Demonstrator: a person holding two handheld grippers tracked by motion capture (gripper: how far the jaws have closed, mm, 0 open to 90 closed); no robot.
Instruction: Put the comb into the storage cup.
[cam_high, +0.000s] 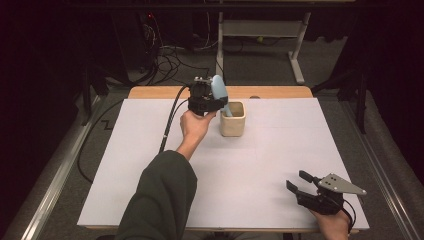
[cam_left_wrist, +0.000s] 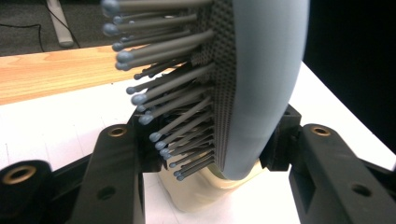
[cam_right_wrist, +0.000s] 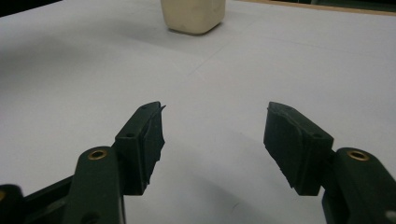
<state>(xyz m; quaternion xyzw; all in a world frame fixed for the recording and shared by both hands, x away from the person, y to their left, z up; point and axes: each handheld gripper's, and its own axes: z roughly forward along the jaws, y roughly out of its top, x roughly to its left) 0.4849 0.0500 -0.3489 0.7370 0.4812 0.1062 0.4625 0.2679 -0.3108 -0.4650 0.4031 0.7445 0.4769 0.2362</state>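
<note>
Left gripper (cam_high: 210, 104) clamped on light-blue hairbrush (cam_high: 219, 90), handle end down in cream cup (cam_high: 233, 122) at table's far middle, looks like touching the rim; right gripper (cam_high: 303, 185) spread, empty, low on white tabletop (cam_high: 150, 150) near corner.

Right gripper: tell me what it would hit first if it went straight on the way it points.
The right gripper, jaws open and empty, points low across the bare white table. The cream cup stands far ahead and a little left of its line, so it would probably meet the table surface first or slide past the cup; depth is unclear.
</note>
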